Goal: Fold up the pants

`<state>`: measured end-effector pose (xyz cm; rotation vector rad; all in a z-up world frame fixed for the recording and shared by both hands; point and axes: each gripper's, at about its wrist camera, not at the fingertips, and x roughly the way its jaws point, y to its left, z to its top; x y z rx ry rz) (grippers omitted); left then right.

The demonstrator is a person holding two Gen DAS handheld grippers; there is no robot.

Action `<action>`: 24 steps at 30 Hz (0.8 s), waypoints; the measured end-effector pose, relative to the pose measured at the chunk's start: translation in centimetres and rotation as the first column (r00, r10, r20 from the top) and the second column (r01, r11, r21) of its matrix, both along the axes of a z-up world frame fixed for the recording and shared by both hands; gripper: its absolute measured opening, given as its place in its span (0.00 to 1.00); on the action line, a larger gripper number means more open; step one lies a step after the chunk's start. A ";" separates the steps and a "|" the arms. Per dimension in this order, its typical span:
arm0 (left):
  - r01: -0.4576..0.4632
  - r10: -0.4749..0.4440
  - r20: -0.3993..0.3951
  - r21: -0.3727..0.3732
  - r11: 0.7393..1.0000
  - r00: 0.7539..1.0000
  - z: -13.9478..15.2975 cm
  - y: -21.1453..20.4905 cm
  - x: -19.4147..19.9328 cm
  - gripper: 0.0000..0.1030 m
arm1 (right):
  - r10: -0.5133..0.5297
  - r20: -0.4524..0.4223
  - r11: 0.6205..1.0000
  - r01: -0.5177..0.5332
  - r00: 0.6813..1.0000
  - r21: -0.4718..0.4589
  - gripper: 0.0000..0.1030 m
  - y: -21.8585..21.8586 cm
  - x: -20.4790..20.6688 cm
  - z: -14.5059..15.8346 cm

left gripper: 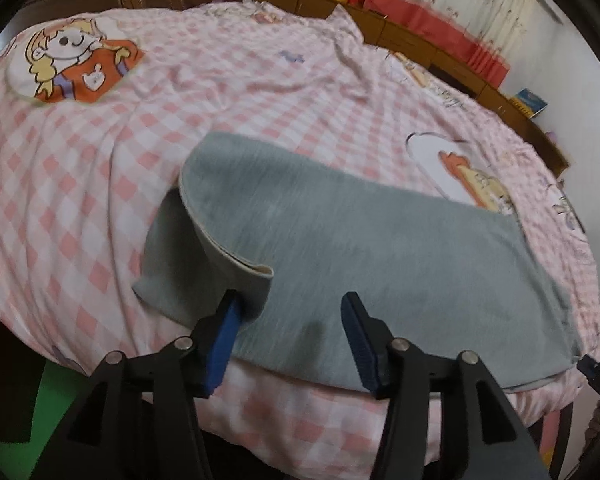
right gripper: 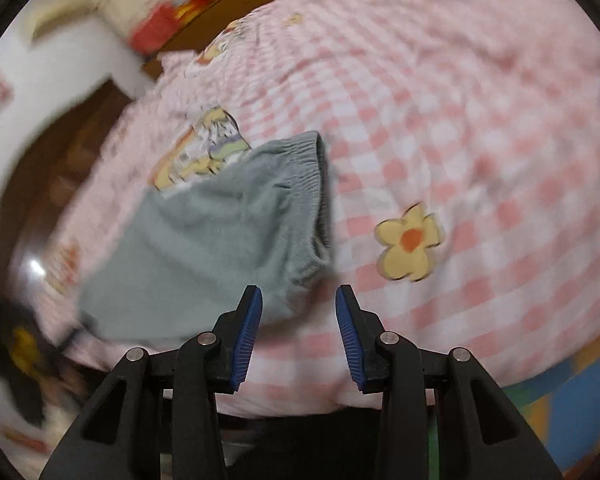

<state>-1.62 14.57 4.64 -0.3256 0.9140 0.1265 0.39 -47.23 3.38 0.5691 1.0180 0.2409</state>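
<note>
Left wrist view shows the grey pants (left gripper: 340,248) lying along the near edge of the bed (left gripper: 260,92), the left tool (left gripper: 288,306) spread wide with one pad just touching a curled-over leg hem, gripping nothing. Right wrist view, blurred, has the right tool (right gripper: 299,300) equally agape just short of the waistband (right gripper: 320,184). I reckon either could close on a single layer, or nudge the cloth off the edge.
</note>
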 end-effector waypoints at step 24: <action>-0.043 0.054 -0.100 0.111 0.993 0.994 -3.5 -0.4 1.0 0.68 | 0.059 0.076 0.993 -0.050 0.995 -0.106 0.19 2.1 0.2 -3.4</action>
